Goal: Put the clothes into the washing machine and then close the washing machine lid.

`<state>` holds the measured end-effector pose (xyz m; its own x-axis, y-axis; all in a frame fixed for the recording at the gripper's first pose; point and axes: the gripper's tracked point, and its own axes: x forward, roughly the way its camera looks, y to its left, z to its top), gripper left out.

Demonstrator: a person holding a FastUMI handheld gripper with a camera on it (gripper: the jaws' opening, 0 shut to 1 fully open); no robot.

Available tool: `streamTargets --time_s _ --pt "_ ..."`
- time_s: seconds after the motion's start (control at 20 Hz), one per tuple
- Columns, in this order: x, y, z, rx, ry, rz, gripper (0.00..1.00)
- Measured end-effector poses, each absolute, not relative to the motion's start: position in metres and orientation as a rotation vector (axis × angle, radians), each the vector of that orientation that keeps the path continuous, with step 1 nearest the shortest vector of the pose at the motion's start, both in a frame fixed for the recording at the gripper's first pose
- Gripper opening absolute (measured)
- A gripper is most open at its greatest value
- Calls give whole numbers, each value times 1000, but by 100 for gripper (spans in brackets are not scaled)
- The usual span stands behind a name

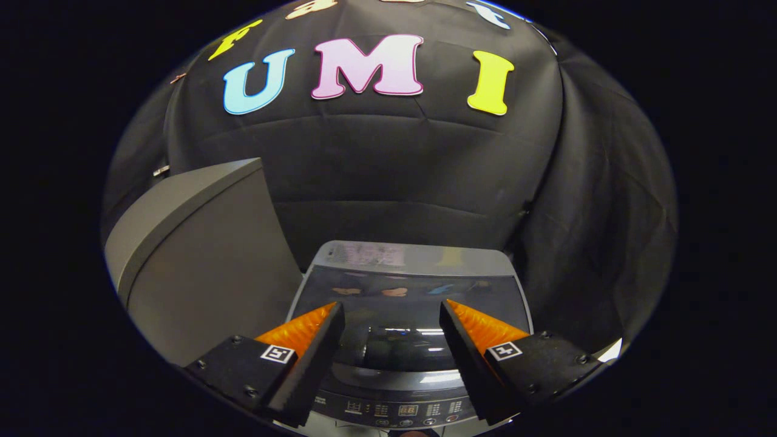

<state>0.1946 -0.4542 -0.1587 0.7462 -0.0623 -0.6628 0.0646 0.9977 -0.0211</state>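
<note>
The washing machine (408, 315) stands just below and ahead of the gripper (391, 315), its lid (394, 297) down; fingers are apart, holding nothing.

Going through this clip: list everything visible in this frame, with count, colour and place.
washing machine: one, grey, below and ahead of the fingers.
lid: one, dark glossy, lying flat on the machine top, seen between the fingers.
control panel: one, dark grey with buttons, on the machine's near edge.
grey appliance: one, grey, beside the machine, next to one finger.
black cloth wall: one, black, behind everything.
claw: one, fingers apart, nothing between them, above the lid.
</note>
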Motion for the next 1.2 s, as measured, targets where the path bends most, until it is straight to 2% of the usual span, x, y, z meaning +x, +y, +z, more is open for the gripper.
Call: streamTargets --time_s 0.25,0.55,0.65,1.2 --pt "205 -444 -84 73 536 -83 99" --pt "223 -426 44 206 166 -52 99" --pt "216 -421 69 198 96 -50 99" --pt "201 -387 64 131 118 -22 99"
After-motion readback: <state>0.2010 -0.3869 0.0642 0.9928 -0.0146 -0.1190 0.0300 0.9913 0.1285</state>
